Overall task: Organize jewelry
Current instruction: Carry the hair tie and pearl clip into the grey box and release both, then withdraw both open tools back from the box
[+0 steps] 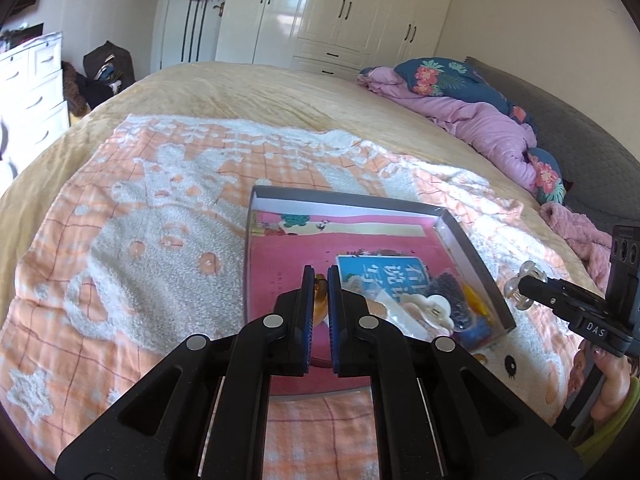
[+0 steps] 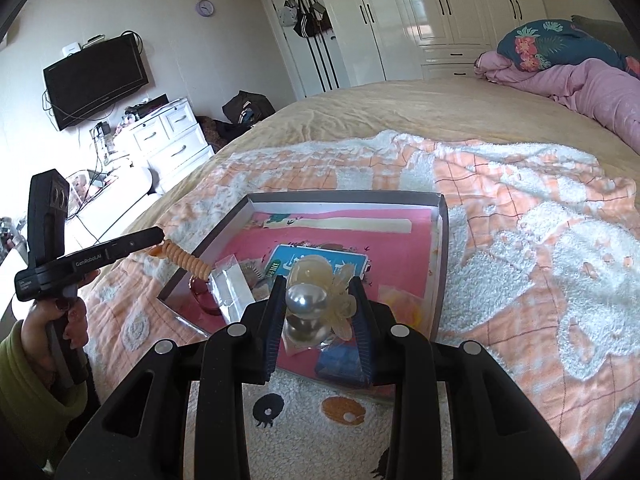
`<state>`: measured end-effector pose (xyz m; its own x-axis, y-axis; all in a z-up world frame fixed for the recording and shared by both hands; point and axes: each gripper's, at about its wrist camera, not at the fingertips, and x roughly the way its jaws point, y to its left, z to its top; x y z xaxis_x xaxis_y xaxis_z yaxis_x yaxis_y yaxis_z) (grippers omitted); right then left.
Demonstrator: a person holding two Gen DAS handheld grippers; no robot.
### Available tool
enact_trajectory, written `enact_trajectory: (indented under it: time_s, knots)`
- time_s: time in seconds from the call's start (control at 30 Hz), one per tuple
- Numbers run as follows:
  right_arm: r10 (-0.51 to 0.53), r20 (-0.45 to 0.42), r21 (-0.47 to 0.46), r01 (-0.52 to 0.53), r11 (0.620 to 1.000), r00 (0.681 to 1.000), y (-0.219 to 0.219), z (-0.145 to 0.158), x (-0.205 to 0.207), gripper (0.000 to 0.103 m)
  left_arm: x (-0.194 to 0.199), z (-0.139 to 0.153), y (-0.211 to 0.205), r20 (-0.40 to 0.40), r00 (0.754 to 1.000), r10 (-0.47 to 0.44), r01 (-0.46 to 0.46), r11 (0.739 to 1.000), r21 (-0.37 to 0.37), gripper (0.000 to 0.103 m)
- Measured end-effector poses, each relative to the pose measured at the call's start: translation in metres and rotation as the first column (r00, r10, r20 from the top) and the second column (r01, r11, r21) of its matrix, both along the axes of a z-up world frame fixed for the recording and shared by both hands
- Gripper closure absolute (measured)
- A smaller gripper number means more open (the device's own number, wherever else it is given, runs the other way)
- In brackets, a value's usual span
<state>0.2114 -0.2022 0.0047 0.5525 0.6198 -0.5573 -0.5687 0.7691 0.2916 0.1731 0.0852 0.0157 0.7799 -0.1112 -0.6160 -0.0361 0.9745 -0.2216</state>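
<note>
A shallow grey box [image 1: 472, 248] with a pink picture bottom lies on the orange-and-white towel; it also shows in the right wrist view [image 2: 440, 240]. Several hair accessories [image 1: 448, 300] lie in its near right corner. My left gripper [image 1: 320, 276] is shut on an orange spiral hair tie [image 2: 182, 259], held above the box's left edge. My right gripper [image 2: 318, 292] is shut on a clear claw clip with pearls [image 2: 308, 300], held above the box's near edge; the clip also shows in the left wrist view [image 1: 524, 284].
The towel [image 1: 160, 220] covers a beige bedspread [image 1: 260, 84]. A pink quilt and floral pillow [image 1: 480, 112] lie at the bed's far right. White wardrobes [image 2: 440, 12], a dresser [image 2: 172, 136] and a wall TV [image 2: 94, 80] stand beyond.
</note>
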Motion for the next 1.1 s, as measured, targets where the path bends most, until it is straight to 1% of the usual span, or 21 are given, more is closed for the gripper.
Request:
enact_trajectory:
  time_s: [0.2,0.4,0.47,0.57,0.6,0.63,0.73,0.77,0.8,0.83,0.87,0.9,0.93,0.97,1.03,1.1]
  knots:
    - [0.002,-0.032,-0.020,-0.002,1.000,1.000,0.007,-0.010,0.014,0.073,0.010,-0.015,0.008,-0.045,0.999,0.012,-0.012,1.000,-0.005,0.102]
    - [-0.033,-0.076,-0.059,0.029,0.998,0.997,0.013,-0.031,0.030,0.073,0.014,-0.029,0.008,-0.084,0.996,0.005,-0.006,1.000,-0.006,0.102]
    - [-0.040,-0.082,-0.064,0.035,0.997,0.996,0.012,-0.036,0.033,0.071,0.015,-0.031,0.006,-0.091,0.996,0.004,-0.004,1.000,-0.003,0.101]
    - [-0.043,-0.088,-0.062,0.038,0.997,0.995,0.010,-0.039,0.033,0.071,0.016,-0.033,0.005,-0.095,0.995,0.002,-0.002,1.000,-0.001,0.101]
    - [-0.044,-0.087,-0.063,0.039,0.997,0.995,0.010,-0.038,0.033,0.067,0.016,-0.033,0.005,-0.095,0.995,0.002,-0.002,1.000,0.000,0.101]
    - [-0.049,-0.086,-0.066,0.043,0.997,0.995,0.009,-0.038,0.032,0.057,0.015,-0.033,0.005,-0.096,0.995,0.003,-0.003,1.000,0.001,0.101]
    - [-0.065,-0.077,-0.053,0.061,0.997,0.995,0.004,-0.033,0.027,0.043,0.015,-0.033,0.004,-0.099,0.995,0.002,-0.002,1.000,0.004,0.101]
    - [-0.070,-0.070,-0.053,0.066,0.996,0.995,0.002,-0.031,0.025,0.040,0.015,-0.033,0.004,-0.099,0.995,0.002,-0.002,1.000,0.004,0.101]
    - [-0.077,-0.059,-0.054,0.073,0.996,0.995,0.000,-0.027,0.021,0.036,0.015,-0.033,0.004,-0.100,0.995,0.003,-0.003,1.000,0.003,0.101]
    - [-0.080,-0.052,-0.050,0.078,0.996,0.995,-0.002,-0.024,0.017,0.029,0.015,-0.034,0.004,-0.101,0.995,0.002,-0.002,1.000,0.002,0.098]
    - [-0.084,-0.048,-0.042,0.082,0.996,0.995,-0.004,-0.020,0.013,0.026,0.014,-0.033,0.004,-0.099,0.995,0.002,-0.002,1.000,0.000,0.091]
    - [-0.088,-0.041,-0.031,0.087,0.996,0.995,-0.006,-0.016,0.009,0.019,0.013,-0.032,0.004,-0.097,0.995,0.002,-0.002,1.000,-0.003,0.084]
    - [-0.095,-0.026,-0.023,0.094,0.995,0.995,-0.009,-0.011,0.003,0.014,0.011,-0.031,0.003,-0.093,0.996,0.001,-0.001,1.000,-0.003,0.082]
    - [-0.097,-0.013,-0.019,0.096,0.995,0.995,-0.010,-0.007,-0.002,0.012,0.010,-0.030,0.002,-0.090,0.996,0.003,-0.004,1.000,-0.001,0.079]
    - [-0.096,0.017,-0.017,0.096,0.995,0.995,-0.013,0.002,-0.015,0.008,0.006,-0.027,0.001,-0.083,0.997,0.002,-0.002,1.000,-0.002,0.076]
    - [-0.092,0.036,-0.012,0.093,0.996,0.995,-0.015,0.010,-0.025,0.006,0.002,-0.023,0.000,-0.076,0.997,0.000,0.000,1.000,-0.002,0.070]
